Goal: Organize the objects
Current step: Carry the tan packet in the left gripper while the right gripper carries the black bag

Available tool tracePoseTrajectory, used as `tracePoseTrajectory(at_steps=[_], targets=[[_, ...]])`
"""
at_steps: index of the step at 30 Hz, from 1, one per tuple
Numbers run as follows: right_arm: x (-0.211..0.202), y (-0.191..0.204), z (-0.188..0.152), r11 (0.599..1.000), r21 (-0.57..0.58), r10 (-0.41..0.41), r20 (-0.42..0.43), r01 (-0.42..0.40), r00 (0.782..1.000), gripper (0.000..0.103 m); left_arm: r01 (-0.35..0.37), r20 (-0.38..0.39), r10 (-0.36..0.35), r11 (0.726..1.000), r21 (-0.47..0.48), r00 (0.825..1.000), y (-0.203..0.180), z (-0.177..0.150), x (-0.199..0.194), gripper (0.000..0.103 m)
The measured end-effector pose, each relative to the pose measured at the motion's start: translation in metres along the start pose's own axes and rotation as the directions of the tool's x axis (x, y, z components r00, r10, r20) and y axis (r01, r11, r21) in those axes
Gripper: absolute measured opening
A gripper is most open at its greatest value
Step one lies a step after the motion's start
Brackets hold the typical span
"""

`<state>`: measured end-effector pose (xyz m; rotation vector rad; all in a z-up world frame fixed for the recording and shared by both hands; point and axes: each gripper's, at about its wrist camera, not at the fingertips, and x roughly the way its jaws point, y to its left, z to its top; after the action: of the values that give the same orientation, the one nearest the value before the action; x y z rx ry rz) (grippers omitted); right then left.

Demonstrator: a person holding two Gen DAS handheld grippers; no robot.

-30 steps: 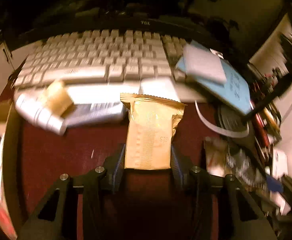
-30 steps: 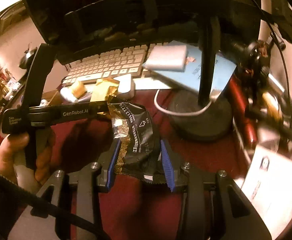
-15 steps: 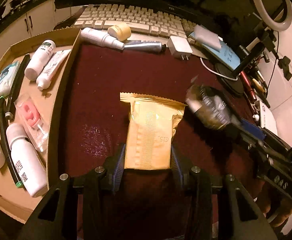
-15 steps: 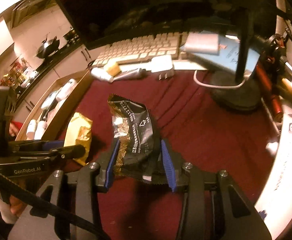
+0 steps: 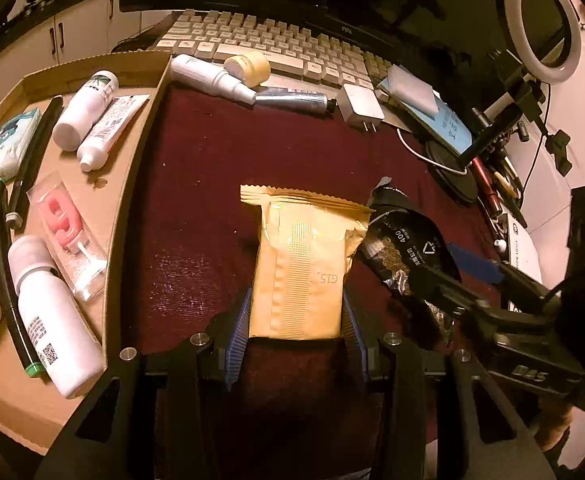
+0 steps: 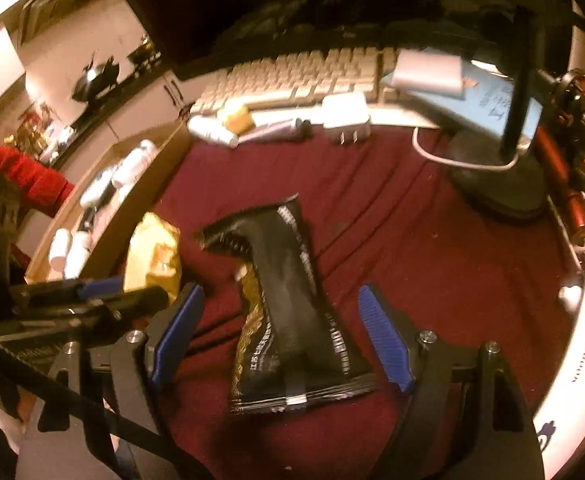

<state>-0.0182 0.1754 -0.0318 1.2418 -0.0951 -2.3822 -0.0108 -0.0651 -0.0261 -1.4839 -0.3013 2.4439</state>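
My left gripper [image 5: 295, 334] is shut on a gold snack packet [image 5: 302, 264], held over the dark red cloth [image 5: 200, 200]; the same packet [image 6: 154, 256] shows at the left of the right wrist view. A black snack packet [image 6: 288, 320] lies on the cloth between the blue pads of my right gripper [image 6: 280, 330], whose jaws are opening and stand clear of it on both sides. In the left wrist view that black packet [image 5: 404, 248] sits just right of the gold one.
A cardboard tray [image 5: 132, 168] at the left holds white bottles [image 5: 52, 312], tubes and a pink packaged item. A keyboard [image 5: 268, 44], a bottle, a small jar [image 5: 248, 66], a tube and a white charger [image 5: 362, 106] line the far edge. A lamp base [image 6: 500, 184] stands right.
My right gripper opened and let go of the black packet, which now lies on the cloth. My left gripper swung back from the keyboard with the gold packet to beside the tray.
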Motion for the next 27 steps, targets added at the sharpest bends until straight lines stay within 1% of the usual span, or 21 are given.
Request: tracePoseTrajectory(at_steps=[1, 2, 4, 6, 7, 10, 14, 16, 22, 27], targets=[[0.003, 0.001, -0.001, 1.0, -0.003, -0.005, -0.004, 0.005, 1.0, 0.07, 0.0, 0.005, 0.0, 1.0, 0.002, 1.0, -0.001, -0.001, 0.0, 0.038], [0.006, 0.001, -0.001, 1.0, -0.002, -0.008, -0.007, 0.008, 1.0, 0.064, 0.001, 0.01, -0.001, 1.0, 0.007, 1.0, -0.001, -0.002, 0.0, 0.038], [0.011, 0.0, -0.003, 1.0, 0.009, -0.028, -0.014, 0.028, 1.0, 0.044, 0.007, 0.019, -0.007, 1.0, 0.01, 1.0, -0.001, -0.005, -0.002, 0.038], [0.012, 0.001, -0.004, 0.999, 0.013, -0.035, -0.004, 0.035, 0.999, 0.039, 0.022, 0.027, -0.022, 1.0, -0.003, 0.999, 0.001, -0.007, -0.005, 0.038], [0.011, 0.001, -0.004, 0.999, 0.019, -0.031, -0.002, 0.031, 1.0, 0.034, 0.029, 0.035, -0.028, 1.0, -0.01, 0.999, 0.002, -0.008, -0.007, 0.038], [0.004, 0.005, -0.004, 0.999, 0.016, -0.033, 0.021, 0.033, 0.999, 0.026, 0.043, 0.067, -0.041, 0.999, -0.026, 0.997, 0.006, -0.012, -0.018, 0.038], [-0.007, 0.013, -0.002, 1.0, 0.019, -0.011, 0.06, 0.01, 0.998, 0.025, 0.073, 0.137, -0.066, 0.996, -0.048, 0.988, 0.01, -0.018, -0.046, 0.038], [-0.014, 0.021, 0.0, 1.0, 0.009, -0.001, 0.081, 0.0, 0.997, 0.025, 0.081, 0.159, -0.071, 0.995, -0.054, 0.985, 0.013, -0.019, -0.056, 0.038], [-0.024, 0.049, 0.012, 0.997, -0.016, 0.072, 0.128, -0.071, 0.989, 0.025, 0.071, 0.214, -0.053, 0.994, -0.08, 0.975, 0.029, -0.023, -0.086, 0.038], [-0.016, 0.07, 0.026, 0.99, -0.017, 0.143, 0.124, -0.142, 0.982, 0.025, 0.066, 0.262, -0.029, 0.989, -0.132, 0.965, 0.056, -0.023, -0.107, 0.038]])
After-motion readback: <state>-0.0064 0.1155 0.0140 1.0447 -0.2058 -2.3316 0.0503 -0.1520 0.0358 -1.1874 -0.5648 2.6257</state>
